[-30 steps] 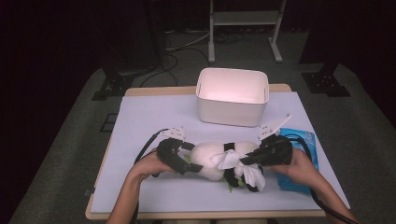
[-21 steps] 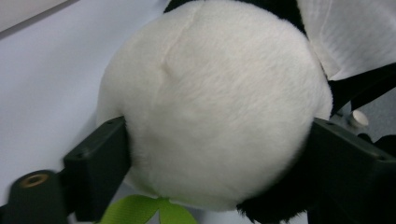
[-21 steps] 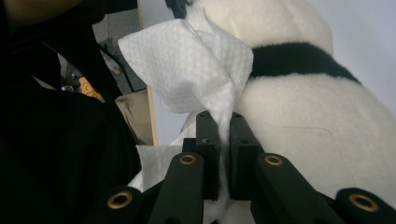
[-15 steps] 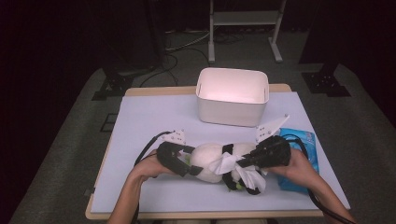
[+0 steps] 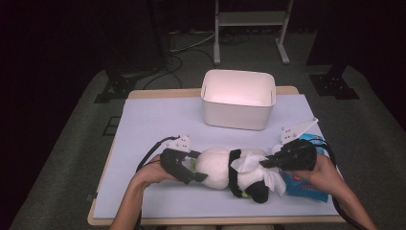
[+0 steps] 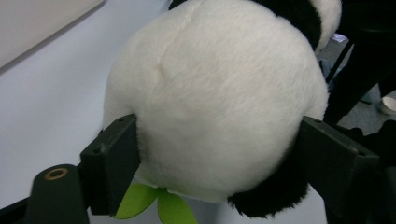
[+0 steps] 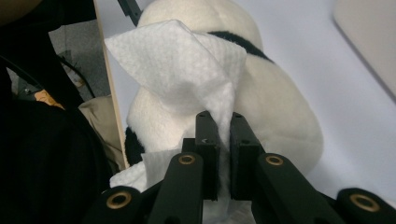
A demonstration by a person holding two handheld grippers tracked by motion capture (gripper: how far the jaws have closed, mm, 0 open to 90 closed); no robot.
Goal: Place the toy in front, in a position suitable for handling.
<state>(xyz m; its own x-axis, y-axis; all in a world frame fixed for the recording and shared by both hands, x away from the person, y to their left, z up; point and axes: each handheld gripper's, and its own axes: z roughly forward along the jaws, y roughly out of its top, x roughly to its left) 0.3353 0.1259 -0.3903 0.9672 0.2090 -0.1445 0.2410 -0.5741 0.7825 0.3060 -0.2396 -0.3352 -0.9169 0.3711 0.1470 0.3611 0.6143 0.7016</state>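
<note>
Left tongs clamp panda, right tongs pinch tissue, bin beyond.

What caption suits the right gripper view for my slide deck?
Right gripper pinches a white tissue against a plush panda lying on the table.

Black-and-white plush panda, white tissue, green leaves, white bin.
</note>
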